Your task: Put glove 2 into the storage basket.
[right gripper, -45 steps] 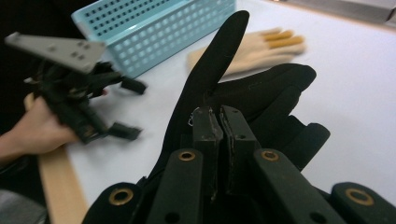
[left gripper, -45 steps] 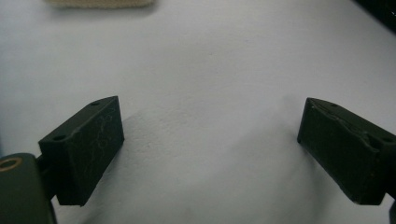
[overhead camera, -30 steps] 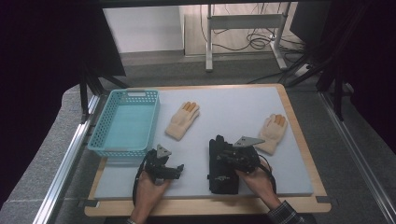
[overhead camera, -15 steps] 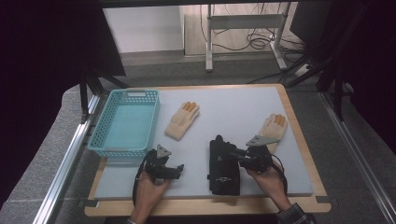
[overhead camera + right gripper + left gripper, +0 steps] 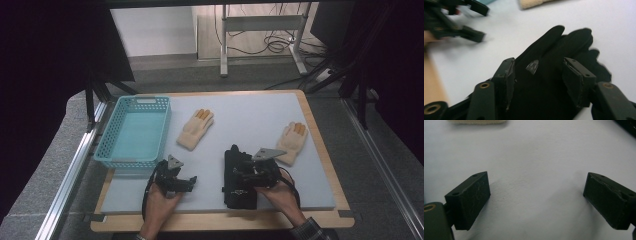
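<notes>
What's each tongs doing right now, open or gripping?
Left tongs: open, empty, over the grey mat.
Right tongs: just been opening, astride the black glove.

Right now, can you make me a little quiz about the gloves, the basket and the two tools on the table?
1. How many cream knitted gloves lie on the pale grey table mat?
2. True or false: the turquoise plastic basket has a glove in it.
3. Which tool is over the black fabric gloves? A) left tool B) right tool

Key
1. Two: one cream glove beside the basket and one near the mat's right edge.
2. False. It looks empty.
3. B. The right tool has its jaws either side of the black gloves and has just been opening; the left tool stands open over bare mat.
</notes>
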{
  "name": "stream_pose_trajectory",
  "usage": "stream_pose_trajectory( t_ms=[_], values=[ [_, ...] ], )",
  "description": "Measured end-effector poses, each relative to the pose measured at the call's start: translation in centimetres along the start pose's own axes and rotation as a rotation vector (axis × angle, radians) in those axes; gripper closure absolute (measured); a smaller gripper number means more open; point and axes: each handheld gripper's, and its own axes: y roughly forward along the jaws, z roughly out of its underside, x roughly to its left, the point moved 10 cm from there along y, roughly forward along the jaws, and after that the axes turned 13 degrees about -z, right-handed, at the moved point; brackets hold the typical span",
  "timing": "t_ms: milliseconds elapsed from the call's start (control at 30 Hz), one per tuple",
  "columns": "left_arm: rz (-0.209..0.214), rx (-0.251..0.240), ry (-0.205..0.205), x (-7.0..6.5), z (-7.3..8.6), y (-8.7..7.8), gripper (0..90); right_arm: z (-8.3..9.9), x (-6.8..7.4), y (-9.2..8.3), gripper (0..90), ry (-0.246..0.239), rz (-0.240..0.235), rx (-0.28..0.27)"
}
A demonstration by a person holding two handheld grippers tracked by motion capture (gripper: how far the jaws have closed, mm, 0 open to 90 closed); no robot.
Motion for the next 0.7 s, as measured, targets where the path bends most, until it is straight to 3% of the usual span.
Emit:
stream_pose_trajectory(
  t_ms=[100,167,300,333,567,700],
  values=[
    [0.0,-0.002,-0.004,0.0,0.0,0.0,7.2,-0.8,-1.8,1.7,42.7,-0.039,0.076,0.019],
    [0.0,-0.003,-0.006,0.0,0.0,0.0,7.2,-1.1,-2.7,2.5,45.2,-0.027,0.086,0.032],
    [0.0,-0.003,-0.004,0.0,0.0,0.0,7.3,-0.6,-3.3,3.8,66.0,0.014,0.08,0.087],
    [0.0,0.0,0.0,0.0,0.0,0.0,7.2,-0.7,-3.2,3.6,82.5,0.029,0.084,0.07],
    [0.0,-0.003,-0.004,0.0,0.0,0.0,7.2,-2.4,-2.8,2.4,84.6,0.033,0.108,-0.014],
    [0.0,-0.002,-0.005,0.0,0.0,0.0,7.3,-3.1,-3.9,2.4,84.1,0.066,0.138,-0.038]
  ],
)
